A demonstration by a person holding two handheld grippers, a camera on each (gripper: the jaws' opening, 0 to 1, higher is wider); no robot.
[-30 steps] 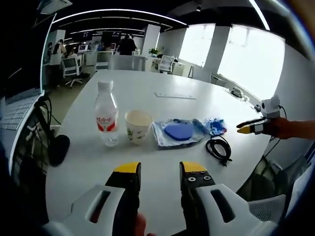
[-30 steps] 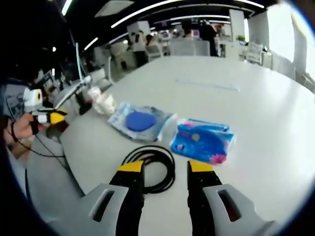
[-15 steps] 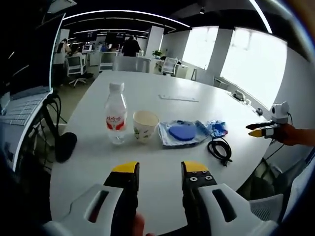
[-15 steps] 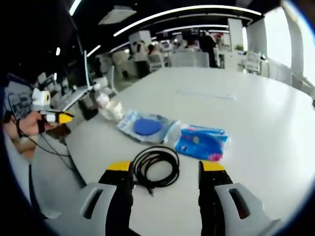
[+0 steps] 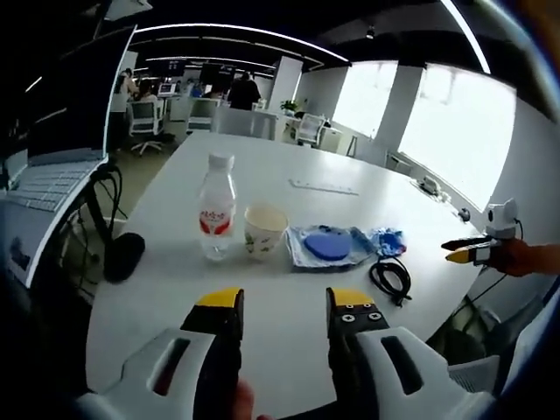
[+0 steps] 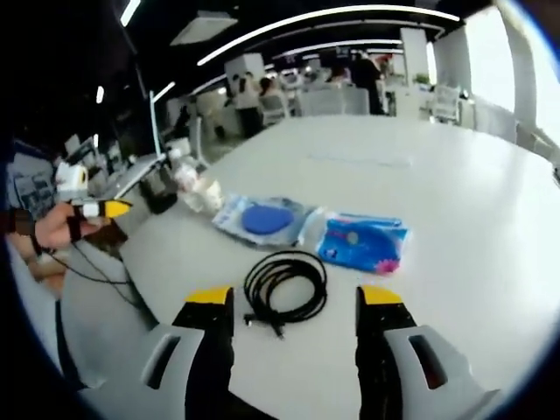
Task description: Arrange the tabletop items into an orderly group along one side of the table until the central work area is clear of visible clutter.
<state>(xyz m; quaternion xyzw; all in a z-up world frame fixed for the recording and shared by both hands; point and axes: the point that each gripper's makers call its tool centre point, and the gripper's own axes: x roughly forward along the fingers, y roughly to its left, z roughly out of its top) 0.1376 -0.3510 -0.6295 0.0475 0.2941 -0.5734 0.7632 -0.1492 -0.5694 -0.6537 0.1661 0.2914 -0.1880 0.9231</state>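
Right gripper fingers apart, empty, just short of coiled cable. Left gripper fingers apart, empty. Beyond cable: blue pouch, cup, bottle. Risk: loose cable uncoiling when pinched, dragging pouch.

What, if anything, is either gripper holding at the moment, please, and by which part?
Nothing is held. The left gripper and the right gripper are both open and empty above the white table; the coiled black cable lies untouched.
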